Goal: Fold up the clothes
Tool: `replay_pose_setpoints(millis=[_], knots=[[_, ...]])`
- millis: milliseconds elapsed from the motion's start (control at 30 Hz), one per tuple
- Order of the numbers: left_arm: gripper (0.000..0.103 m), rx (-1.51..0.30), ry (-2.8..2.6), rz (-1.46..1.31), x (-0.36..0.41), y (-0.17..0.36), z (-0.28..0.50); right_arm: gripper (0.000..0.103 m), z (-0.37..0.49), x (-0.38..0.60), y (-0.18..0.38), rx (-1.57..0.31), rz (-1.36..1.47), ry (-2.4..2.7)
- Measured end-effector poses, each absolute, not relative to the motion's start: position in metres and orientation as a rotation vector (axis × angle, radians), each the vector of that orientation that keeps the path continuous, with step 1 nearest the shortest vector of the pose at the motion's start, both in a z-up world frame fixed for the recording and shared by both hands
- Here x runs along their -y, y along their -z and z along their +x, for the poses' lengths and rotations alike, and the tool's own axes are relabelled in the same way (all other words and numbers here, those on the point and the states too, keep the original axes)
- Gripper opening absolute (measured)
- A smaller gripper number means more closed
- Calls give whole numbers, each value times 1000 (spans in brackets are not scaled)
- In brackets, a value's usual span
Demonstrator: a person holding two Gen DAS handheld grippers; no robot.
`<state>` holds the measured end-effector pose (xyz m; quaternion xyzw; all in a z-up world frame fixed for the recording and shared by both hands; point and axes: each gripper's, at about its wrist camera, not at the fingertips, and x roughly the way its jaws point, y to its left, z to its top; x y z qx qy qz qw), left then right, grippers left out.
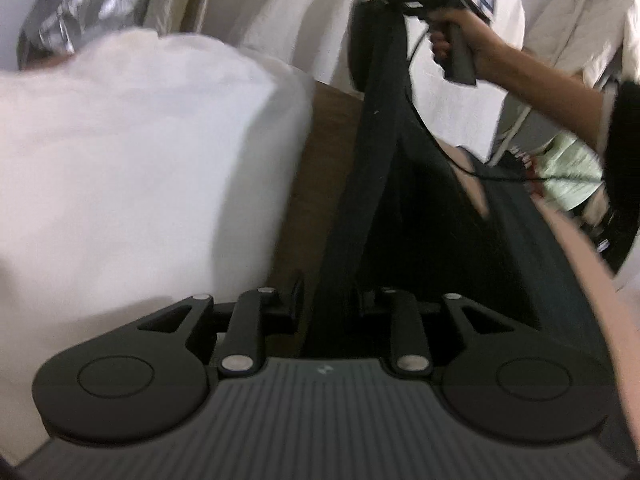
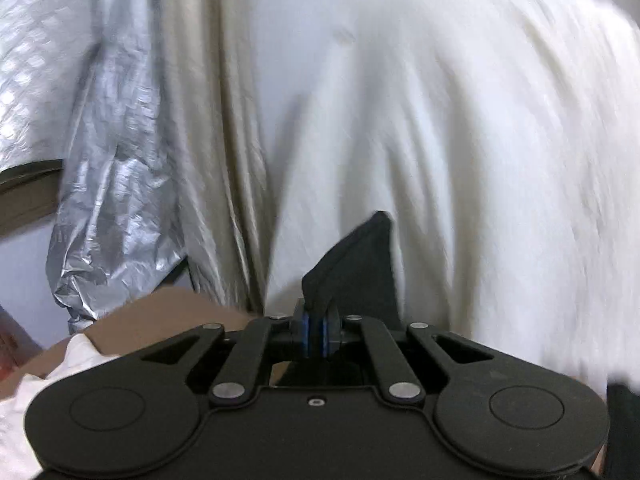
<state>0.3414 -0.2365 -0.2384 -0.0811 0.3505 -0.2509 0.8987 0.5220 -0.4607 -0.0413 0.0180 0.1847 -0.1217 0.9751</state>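
The fingers [image 2: 316, 334] of the right gripper [image 2: 316, 344] were closed together, their blue-edged pads pinching a corner of a black garment [image 2: 356, 268] that stood up as a peak just beyond them. The left gripper [image 1: 328, 312] was closed on the same black garment, whose cloth ran taut from between its fingers upward and away to the right gripper, seen in the left wrist view held aloft by the person's hand [image 1: 452, 40]. The garment was thus stretched in the air between the two grippers. Below the stretched cloth lay a brown bench [image 1: 316, 184]. To the left of the left fingers sat a blurred white cloth [image 1: 140, 168]. Beyond the right fingers hung a pale curtain [image 2: 400, 100], with crinkled silver sheeting [image 2: 116, 200] to its left.
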Motion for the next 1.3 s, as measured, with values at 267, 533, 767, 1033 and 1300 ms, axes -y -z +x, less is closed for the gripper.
replay_pose_setpoints(millis=[267,533,767,1033,1300], knots=[[27,-774,442,-286,214,244,349,61,520,483,70,-476,208,240],[35,-820,482,-404,207,242,355,62,458,576,129,-859,478,398],[38,-828,528,-375,213,247,350,63,457,578,165,-753,637,359],[41,-810,632,-423,211,256,357,66,494,585,182,-708,753,299],[39,-832,636,-335,220,260,355,7,553,544,174,-839,362,330]])
